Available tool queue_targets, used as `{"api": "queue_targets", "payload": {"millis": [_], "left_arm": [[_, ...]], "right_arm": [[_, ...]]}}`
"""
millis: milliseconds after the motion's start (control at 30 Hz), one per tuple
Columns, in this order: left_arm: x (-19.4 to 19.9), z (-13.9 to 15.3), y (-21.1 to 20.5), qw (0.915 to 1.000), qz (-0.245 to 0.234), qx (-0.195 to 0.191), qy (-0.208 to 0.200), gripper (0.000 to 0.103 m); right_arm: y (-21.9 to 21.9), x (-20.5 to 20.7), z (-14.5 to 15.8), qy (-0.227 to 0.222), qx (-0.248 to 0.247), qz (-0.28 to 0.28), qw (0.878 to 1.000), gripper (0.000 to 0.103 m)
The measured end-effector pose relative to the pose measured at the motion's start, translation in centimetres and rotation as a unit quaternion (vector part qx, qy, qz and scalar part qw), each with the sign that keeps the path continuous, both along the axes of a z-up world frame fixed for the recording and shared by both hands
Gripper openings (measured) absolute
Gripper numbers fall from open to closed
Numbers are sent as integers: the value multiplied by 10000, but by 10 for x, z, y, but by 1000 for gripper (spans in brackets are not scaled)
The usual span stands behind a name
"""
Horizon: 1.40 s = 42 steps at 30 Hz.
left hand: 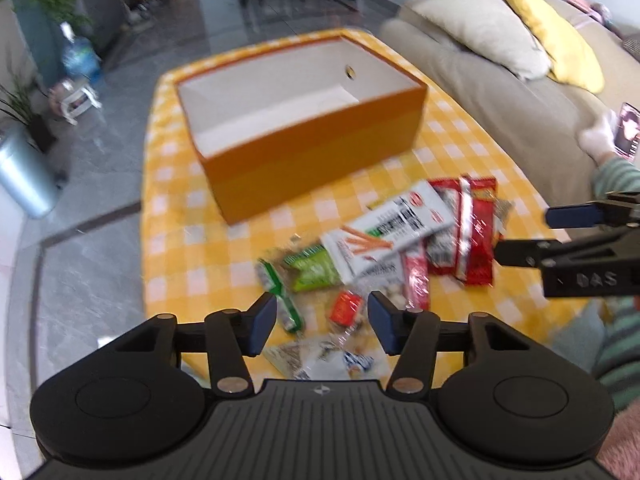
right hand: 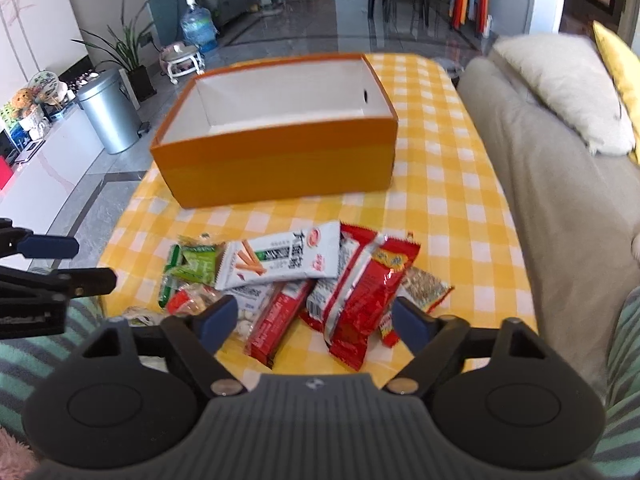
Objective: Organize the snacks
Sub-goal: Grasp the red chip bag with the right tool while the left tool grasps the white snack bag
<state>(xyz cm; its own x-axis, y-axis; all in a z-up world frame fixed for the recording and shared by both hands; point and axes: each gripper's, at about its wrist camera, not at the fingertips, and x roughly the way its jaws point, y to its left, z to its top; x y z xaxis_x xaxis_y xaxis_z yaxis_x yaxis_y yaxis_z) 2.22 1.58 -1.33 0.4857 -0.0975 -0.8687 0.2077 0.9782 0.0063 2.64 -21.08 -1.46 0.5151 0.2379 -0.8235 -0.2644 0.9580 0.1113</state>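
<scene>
An orange box [left hand: 320, 160] [right hand: 280, 176] with a bare white inside stands at the far part of the yellow checked table [left hand: 180, 240] [right hand: 440, 200]. In front of it lies a pile of snacks: a white stick-biscuit packet [left hand: 384, 232] [right hand: 280, 260], red packets [left hand: 472, 232] [right hand: 360, 288] and green packets [left hand: 312, 268] [right hand: 196, 264]. My left gripper [left hand: 322, 308] hovers open over the pile's near left end, above a small red-orange packet [left hand: 346, 308]. My right gripper [right hand: 316, 316] hangs open over the red packets, its pads clear of them. Each gripper also shows at the edge of the other's view.
A beige sofa [right hand: 540, 168] with cream and yellow cushions runs along the table's right side. A gloved hand holding a phone [left hand: 624, 132] is by the sofa. Left of the table are a grey floor, a metal bin [right hand: 108, 116], a water bottle [right hand: 196, 26] and plants.
</scene>
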Motion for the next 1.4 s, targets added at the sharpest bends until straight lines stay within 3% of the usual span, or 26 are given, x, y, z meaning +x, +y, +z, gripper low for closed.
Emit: {"api": "queue_targets", "payload": {"millis": [100, 200, 300, 500, 633, 767, 900, 1067, 1400], "left_arm": [[5, -14, -2, 9983, -361, 9, 464, 68], [5, -27, -5, 9959, -521, 270, 683, 75], [6, -42, -3, 9938, -511, 274, 946, 80], [17, -65, 9, 9910, 117, 93, 1330, 80], [27, -72, 21, 9850, 761, -325, 1512, 78], [33, -80, 22, 9786, 992, -481, 1736, 74], [36, -85, 23, 9750, 1101, -599, 1835, 72], [38, -93, 22, 9728, 1179, -676, 1874, 67], [42, -99, 14, 9765, 1088, -449, 1805, 66]], "right_arm": [[-4, 6, -13, 280, 73, -70, 9996, 65], [-8, 12, -27, 557, 84, -178, 9983, 65], [-9, 17, -38, 765, 39, -266, 9967, 69], [-10, 27, -56, 963, 37, -332, 9948, 71], [-12, 32, -60, 742, 96, -263, 9969, 71], [-12, 38, -66, 504, 23, -197, 9985, 70], [-12, 45, -74, 436, 73, -164, 9989, 59], [-7, 53, -84, 415, -32, -129, 9991, 59], [-6, 58, -104, 584, 27, -218, 9981, 60]]}}
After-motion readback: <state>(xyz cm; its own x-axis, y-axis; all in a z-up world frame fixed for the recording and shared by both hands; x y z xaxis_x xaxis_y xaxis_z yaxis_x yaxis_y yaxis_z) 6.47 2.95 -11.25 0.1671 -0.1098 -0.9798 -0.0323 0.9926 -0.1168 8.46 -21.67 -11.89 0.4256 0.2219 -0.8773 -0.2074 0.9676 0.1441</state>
